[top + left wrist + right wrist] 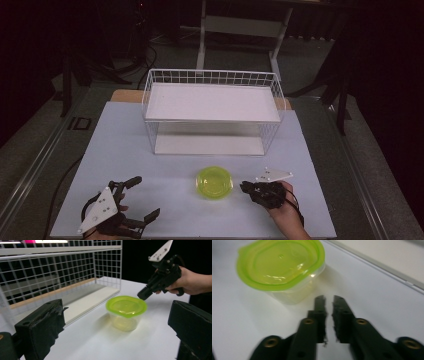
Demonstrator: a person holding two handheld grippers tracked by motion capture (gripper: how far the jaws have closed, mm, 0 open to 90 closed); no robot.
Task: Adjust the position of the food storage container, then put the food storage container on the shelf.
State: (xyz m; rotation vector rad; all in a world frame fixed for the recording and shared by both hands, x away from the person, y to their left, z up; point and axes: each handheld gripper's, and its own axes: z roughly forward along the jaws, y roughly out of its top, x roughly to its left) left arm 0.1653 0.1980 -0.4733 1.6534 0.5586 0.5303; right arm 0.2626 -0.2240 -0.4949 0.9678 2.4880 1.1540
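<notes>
- We see a green-lidded container point(214, 182) on the table point(125, 150), just in front of the wire rack point(212, 107).
- Our right claw point(246, 187) sits just beside the container, jaws nearly closed, holding nothing.
- Our left claw point(145, 199), farther from the container, gapes wide and empty.

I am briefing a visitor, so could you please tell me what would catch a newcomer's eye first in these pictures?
The bright green lidded container stands out on the white table, near the front and between the two grippers. Behind it stands a white wire rack with two shelves. The right gripper, fingers nearly shut, points at the container, while the left gripper is spread wide.
</notes>
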